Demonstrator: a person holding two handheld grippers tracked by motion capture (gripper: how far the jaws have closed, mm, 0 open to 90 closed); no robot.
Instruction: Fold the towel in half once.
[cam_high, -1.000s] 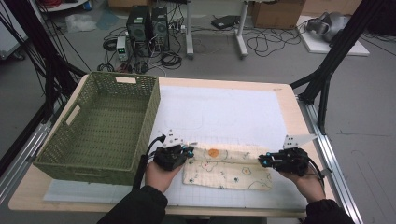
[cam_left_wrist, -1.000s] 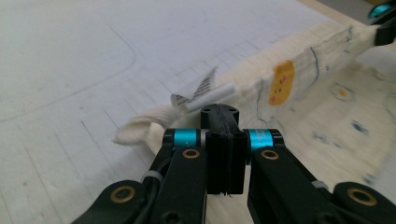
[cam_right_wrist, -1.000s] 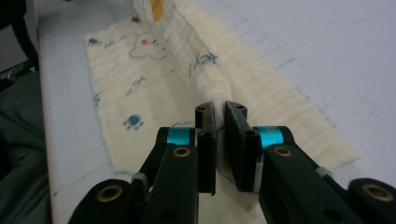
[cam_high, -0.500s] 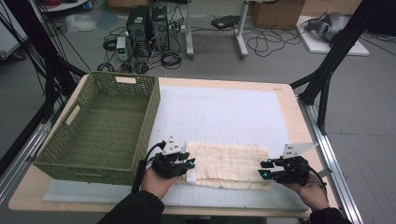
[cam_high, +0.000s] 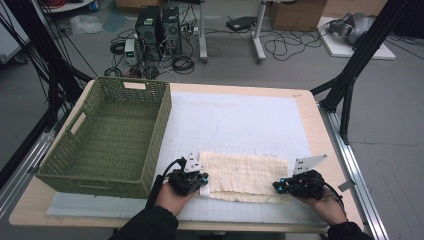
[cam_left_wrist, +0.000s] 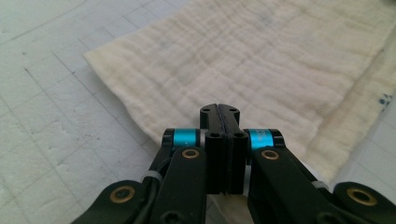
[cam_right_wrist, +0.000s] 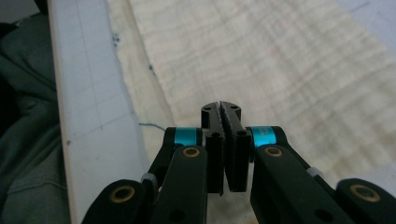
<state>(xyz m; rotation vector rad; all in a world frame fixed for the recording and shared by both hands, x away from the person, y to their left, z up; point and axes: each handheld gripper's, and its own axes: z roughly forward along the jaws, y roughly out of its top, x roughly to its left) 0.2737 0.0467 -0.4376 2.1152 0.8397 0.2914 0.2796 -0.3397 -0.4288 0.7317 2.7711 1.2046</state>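
Here, line by line:

Cloth: a cream, crinkled cloth (cam_high: 245, 176) lies folded flat on the white gridded mat (cam_high: 240, 120), close to the bench's near edge and a little right of its middle; a lower layer sticks out along its near side.

Left gripper: the left gripper (cam_high: 200, 181) sits at the cloth's left end near the near-left corner of the fold. In the left gripper view its jaws stand clenched together, pad against pad, over the cloth's edge (cam_left_wrist: 261, 70); they have just been closing. Whether fabric is pinched between them I cannot tell.

Right gripper: the right gripper (cam_high: 278, 187) is at the cloth's right end, by the bench's near edge. Its jaws too have just been closing and are pressed together above the cloth (cam_right_wrist: 289, 60); a grip on fabric cannot be told.

Basket: a green woven basket (cam_high: 75, 160) stands on the bench's left side, just beside the left gripper.
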